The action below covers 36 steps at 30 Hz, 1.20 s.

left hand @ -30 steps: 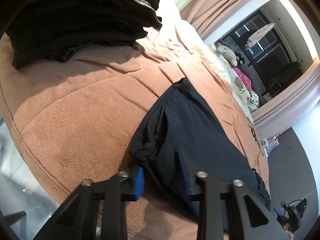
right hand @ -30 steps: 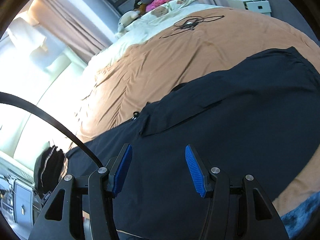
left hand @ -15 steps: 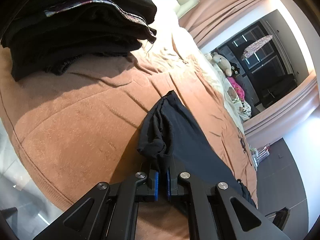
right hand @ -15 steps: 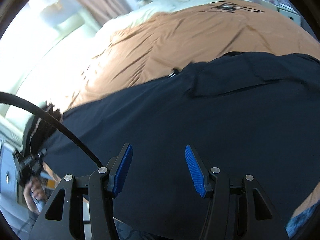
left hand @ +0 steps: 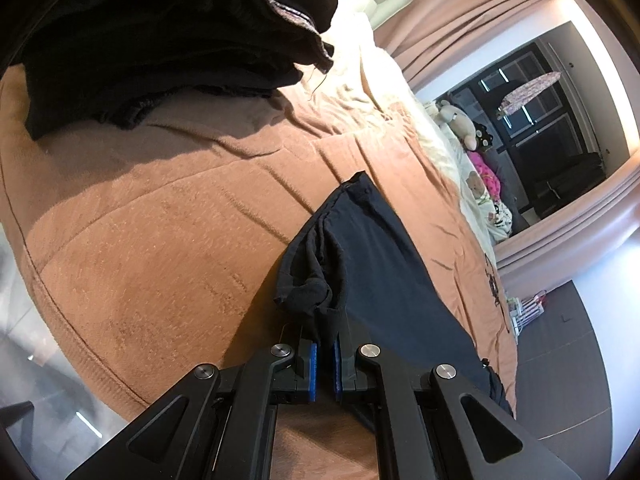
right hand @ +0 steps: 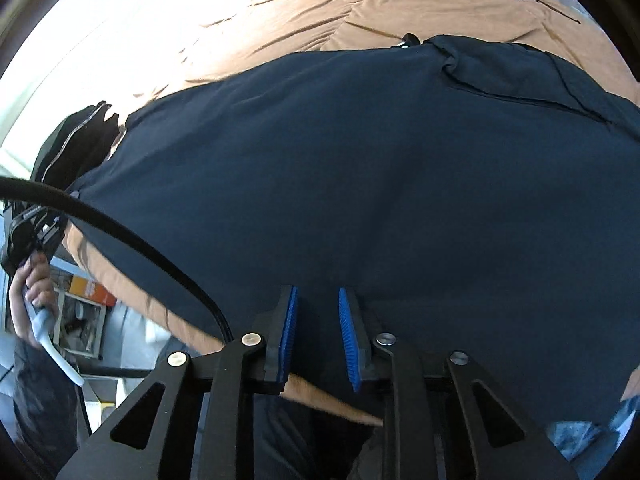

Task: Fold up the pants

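Dark navy pants (right hand: 380,168) lie spread across a brown bed cover (left hand: 152,240). In the left wrist view the pants (left hand: 372,248) run away toward the right, their near end bunched. My left gripper (left hand: 325,364) is shut on that bunched leg end. In the right wrist view my right gripper (right hand: 318,336) stands over the near edge of the pants, its blue pads (right hand: 289,332) a narrow gap apart with dark cloth between them; whether they pinch the cloth I cannot tell. The left gripper (right hand: 32,232) and the hand holding it show at the far left of that view.
A stack of folded dark clothes (left hand: 160,40) sits on the bed at the upper left, also seen in the right wrist view (right hand: 76,144). Soft toys (left hand: 460,120) and pillows lie at the far end. A black cable (right hand: 120,232) crosses the right wrist view. Floor lies beyond the bed edge.
My left gripper closed on the pants' leg end and holds it. My right gripper's jaws narrowed from wide open to a small gap and moved down to the pants' near edge.
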Each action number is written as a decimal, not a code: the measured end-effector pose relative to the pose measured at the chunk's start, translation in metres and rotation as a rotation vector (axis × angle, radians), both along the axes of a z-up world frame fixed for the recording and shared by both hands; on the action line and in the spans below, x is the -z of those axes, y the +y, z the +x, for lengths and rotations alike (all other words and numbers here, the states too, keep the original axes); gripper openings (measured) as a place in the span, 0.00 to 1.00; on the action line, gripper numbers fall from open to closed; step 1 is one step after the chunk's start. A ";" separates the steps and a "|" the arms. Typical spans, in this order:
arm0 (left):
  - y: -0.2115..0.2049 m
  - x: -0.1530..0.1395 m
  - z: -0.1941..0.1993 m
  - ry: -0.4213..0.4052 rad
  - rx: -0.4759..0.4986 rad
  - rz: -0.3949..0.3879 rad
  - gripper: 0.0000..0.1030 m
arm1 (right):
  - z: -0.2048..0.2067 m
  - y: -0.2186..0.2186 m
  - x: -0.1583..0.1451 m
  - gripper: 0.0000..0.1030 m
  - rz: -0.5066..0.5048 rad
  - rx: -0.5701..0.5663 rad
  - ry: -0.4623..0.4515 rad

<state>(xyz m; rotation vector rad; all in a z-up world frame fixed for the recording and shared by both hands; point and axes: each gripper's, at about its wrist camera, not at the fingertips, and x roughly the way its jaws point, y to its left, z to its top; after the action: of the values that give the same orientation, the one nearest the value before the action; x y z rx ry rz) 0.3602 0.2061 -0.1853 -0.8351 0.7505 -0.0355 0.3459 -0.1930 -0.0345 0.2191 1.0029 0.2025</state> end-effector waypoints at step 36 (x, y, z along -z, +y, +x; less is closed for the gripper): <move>0.003 0.019 -0.010 0.061 -0.095 -0.109 0.06 | 0.125 0.032 0.000 0.11 0.024 0.095 0.053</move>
<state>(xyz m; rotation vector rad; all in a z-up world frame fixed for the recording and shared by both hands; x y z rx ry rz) 0.3503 0.2094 -0.2044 -0.9782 0.7705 0.0347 0.4709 -0.1615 -0.0349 0.2942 1.0402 0.1231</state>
